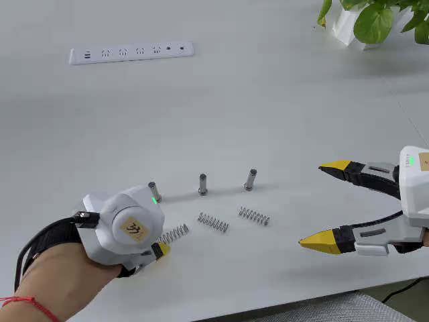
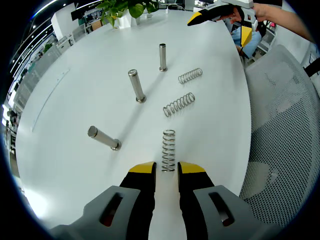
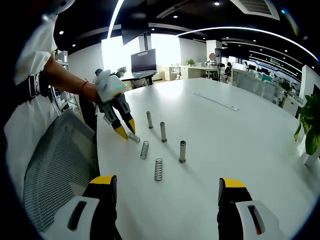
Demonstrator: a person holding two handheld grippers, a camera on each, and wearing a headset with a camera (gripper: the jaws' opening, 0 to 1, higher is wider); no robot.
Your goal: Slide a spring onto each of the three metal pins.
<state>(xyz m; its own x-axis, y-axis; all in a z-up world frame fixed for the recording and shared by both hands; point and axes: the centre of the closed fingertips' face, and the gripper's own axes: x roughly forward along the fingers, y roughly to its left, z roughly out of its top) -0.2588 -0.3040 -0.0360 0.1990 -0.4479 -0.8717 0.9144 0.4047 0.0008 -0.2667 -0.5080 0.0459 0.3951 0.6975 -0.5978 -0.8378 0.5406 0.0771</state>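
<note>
Three metal pins stand upright in a row on the white bench (image 1: 281,100): the left pin (image 1: 154,191), the middle pin (image 1: 202,184) and the right pin (image 1: 250,179). Three springs lie flat on the bench just nearer the person, one close to each pin and none on a pin: the left spring (image 1: 174,233), the middle spring (image 1: 213,222) and the right spring (image 1: 254,215).

The left tongs (image 2: 166,169) are low at the bench and only narrowly parted. Their two yellow tips sit on either side of the near end of the left spring. In the left gripper view a sliver of bench shows between the coil and each tip, so they are not pinching it.

The right tongs (image 1: 322,204) are spread wide and hold nothing. They hang over the bench's right side, well apart from the pins and springs.

One white power strip (image 1: 131,52) lies along the far side of the bench. One potted plant (image 1: 375,20) stands at the far right corner. One grey mesh chair (image 2: 280,125) sits beside the near edge of the bench.
</note>
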